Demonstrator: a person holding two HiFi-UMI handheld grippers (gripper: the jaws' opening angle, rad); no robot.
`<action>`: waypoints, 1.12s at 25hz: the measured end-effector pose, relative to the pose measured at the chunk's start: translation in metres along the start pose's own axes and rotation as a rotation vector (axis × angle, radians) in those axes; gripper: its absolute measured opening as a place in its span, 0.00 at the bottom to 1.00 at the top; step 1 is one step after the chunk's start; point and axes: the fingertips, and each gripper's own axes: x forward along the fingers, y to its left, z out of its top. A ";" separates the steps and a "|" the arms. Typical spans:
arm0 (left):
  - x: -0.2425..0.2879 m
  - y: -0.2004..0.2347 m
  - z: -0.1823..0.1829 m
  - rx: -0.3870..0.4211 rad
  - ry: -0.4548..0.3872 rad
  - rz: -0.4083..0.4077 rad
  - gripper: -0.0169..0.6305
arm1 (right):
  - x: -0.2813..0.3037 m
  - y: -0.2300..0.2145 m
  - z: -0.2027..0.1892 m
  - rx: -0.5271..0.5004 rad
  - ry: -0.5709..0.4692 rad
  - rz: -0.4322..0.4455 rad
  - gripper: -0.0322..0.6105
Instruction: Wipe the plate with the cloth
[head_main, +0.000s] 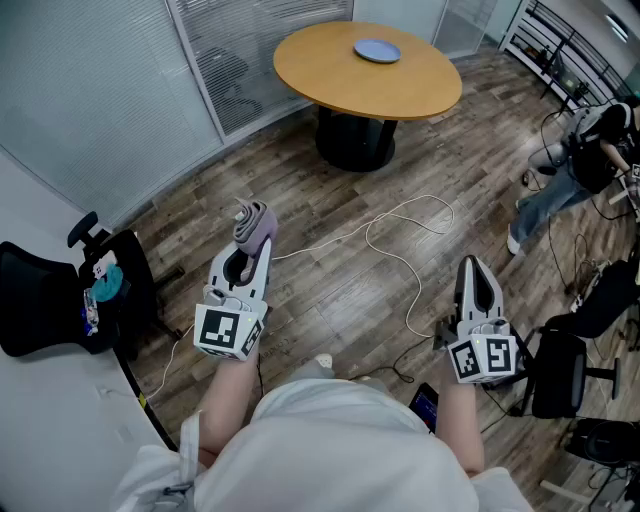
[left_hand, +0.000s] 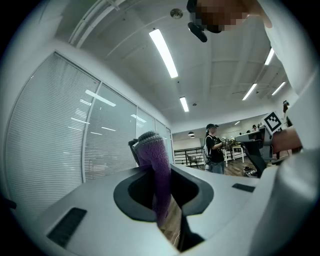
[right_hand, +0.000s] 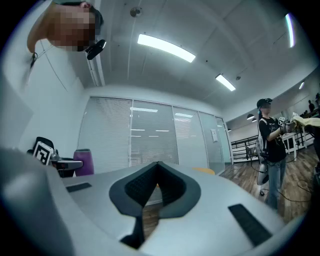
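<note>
Left gripper view: the left gripper (left_hand: 161, 202) has its jaws clamped on the purple cloth (left_hand: 154, 160), which pokes up past the tips. The right gripper (right_hand: 156, 192) is closed on nothing. The plate (head_main: 377, 50) sits way off at 12 o'clock on the round desk (head_main: 330, 80). Risk imo: snagging a foot on the white cable (head_main: 369, 235) across the wood floor (head_main: 300, 190) while walking over. Blinds (head_main: 90, 90) at 10 o'clock.
</note>
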 end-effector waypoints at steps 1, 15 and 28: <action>0.002 0.003 0.000 0.004 -0.001 -0.002 0.11 | 0.002 0.002 -0.001 -0.001 -0.001 0.001 0.08; 0.011 0.016 0.000 0.017 0.001 -0.034 0.11 | 0.009 0.011 0.013 -0.024 -0.065 -0.013 0.08; 0.018 0.018 -0.005 0.011 0.009 0.004 0.11 | 0.021 -0.007 0.019 0.000 -0.111 -0.016 0.08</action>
